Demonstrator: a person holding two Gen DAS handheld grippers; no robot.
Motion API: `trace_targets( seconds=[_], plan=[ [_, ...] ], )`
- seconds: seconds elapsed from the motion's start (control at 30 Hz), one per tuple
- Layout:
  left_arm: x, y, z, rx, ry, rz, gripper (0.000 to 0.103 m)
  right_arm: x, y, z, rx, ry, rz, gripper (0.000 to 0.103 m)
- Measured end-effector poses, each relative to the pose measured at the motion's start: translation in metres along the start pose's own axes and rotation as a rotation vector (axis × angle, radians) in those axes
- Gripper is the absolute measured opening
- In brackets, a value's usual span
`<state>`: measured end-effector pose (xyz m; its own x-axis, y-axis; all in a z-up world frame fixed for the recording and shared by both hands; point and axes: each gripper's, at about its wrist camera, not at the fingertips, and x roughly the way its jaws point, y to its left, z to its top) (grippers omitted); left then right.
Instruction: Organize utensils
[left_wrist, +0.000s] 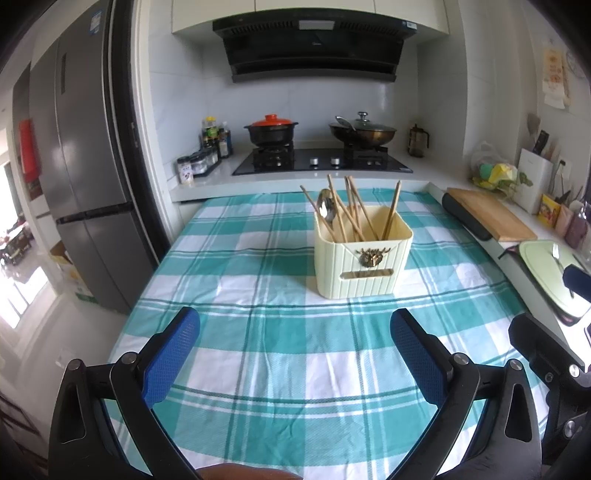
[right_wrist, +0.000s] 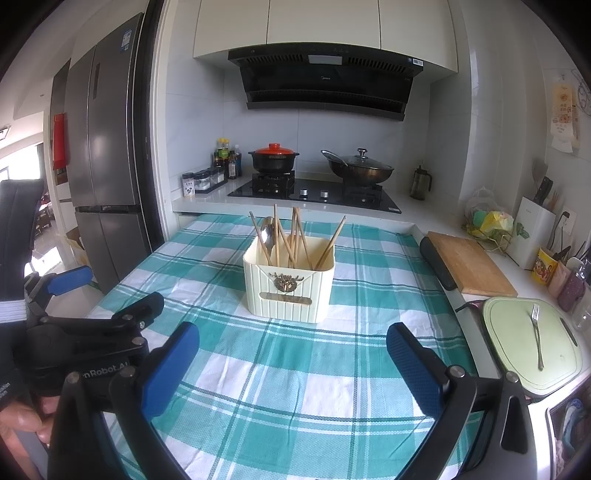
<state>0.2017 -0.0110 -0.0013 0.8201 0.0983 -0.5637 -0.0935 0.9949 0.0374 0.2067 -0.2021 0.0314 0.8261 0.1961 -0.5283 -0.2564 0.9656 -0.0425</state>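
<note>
One cream ribbed holder stands mid-frame on the checked cloth, with one spoon and several wooden chopsticks in it. One fork lies on the green board at right. My left gripper and right gripper gape empty, short of the holder.
</note>
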Motion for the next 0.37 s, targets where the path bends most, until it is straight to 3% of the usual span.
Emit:
trace_targets(
  seconds=[0.37],
  plan=[
    [-0.0034, -0.0005, 0.0011, -0.005, -0.031, -0.004, 0.103, 0.0031, -0.0056, -0.0032, 0.012, 0.016, -0.004, 0.103]
  ],
)
